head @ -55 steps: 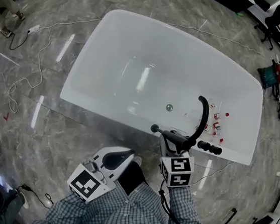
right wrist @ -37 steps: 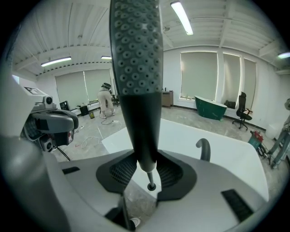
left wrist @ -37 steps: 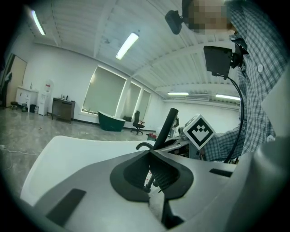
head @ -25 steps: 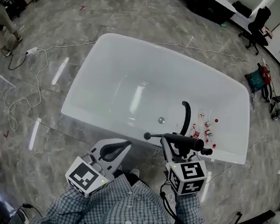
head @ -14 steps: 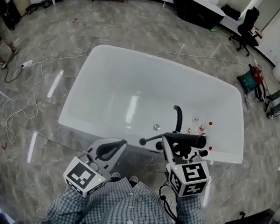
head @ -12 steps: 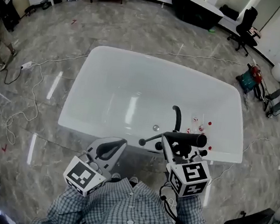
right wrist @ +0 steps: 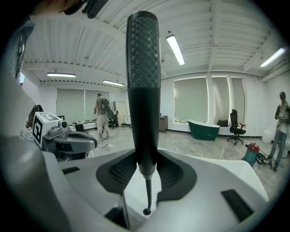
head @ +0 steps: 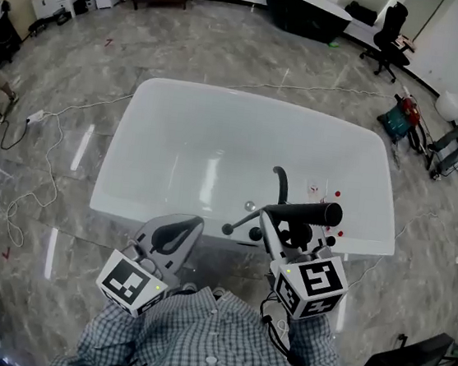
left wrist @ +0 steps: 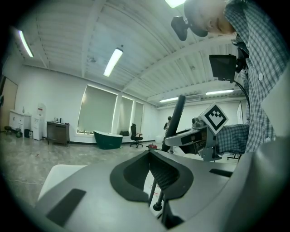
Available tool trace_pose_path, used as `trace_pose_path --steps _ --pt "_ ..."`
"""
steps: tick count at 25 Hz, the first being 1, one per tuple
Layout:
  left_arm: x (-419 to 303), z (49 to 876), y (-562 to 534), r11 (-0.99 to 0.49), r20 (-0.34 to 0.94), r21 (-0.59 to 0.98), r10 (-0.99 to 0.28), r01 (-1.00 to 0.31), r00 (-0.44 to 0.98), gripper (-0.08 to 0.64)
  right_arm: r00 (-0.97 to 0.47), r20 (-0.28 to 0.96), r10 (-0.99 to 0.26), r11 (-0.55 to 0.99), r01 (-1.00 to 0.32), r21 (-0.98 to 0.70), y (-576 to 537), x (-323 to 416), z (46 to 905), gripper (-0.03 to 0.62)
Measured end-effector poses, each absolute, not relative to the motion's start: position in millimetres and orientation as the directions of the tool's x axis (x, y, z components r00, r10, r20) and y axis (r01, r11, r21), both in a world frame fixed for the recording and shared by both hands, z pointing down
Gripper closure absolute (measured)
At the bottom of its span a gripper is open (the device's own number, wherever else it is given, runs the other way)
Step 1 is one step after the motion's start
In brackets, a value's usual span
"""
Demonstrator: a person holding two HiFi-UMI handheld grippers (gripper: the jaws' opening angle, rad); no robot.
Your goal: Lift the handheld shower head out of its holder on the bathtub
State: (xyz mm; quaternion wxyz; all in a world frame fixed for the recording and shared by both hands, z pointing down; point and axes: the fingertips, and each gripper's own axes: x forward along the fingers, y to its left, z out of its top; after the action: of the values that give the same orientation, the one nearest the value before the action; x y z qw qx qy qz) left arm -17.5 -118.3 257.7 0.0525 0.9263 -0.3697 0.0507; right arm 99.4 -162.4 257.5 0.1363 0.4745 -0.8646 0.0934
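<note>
Over the near rim of the bathtub (head: pixel 127 136), the right tool (head: pixel 272 221) is clamped on the shower head (head: pixel 312 212). Its own view shows it plainly, dark and dimpled, standing straight up out of the closed pads. From the head view it lies roughly level above the black tap fittings (head: pixel 298 238). I'd judge it out of the holder, though the holder itself is hard to pick out under the tool. The left tool (head: pixel 191 223) hangs low and to the left, tips together on nothing.

Now the risks. The grip sits at one end of a long body, so the free end could swing or twist in the pads if the wrist jerks. The curved spout (head: pixel 279 183) stands just beyond. A thin rod with a ball end (head: pixel 239 223) juts out just left of the tool. A careless sweep that way knocks either one. I can't make out a hose; if one is attached, a long pull would drag it taut. Small red-and-white bits (head: pixel 332 201) on the rim nearby could get flicked into the tub.

Room? Plenty upward and back toward the body, and the basin ahead is open. Cables (head: pixel 42 155) trail on the floor, well off left.
</note>
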Motion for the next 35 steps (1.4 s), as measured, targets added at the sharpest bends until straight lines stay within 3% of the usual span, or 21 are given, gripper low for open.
trace_pose_path --steps 35 --pt "-16.5 256.0 -115.8 -0.730 0.137 0.061 -0.669 -0.680 0.731 0.554 -0.499 0.302 -0.812 0.517 -0.856 -0.024 -158.4 105.8 250.8 0.459"
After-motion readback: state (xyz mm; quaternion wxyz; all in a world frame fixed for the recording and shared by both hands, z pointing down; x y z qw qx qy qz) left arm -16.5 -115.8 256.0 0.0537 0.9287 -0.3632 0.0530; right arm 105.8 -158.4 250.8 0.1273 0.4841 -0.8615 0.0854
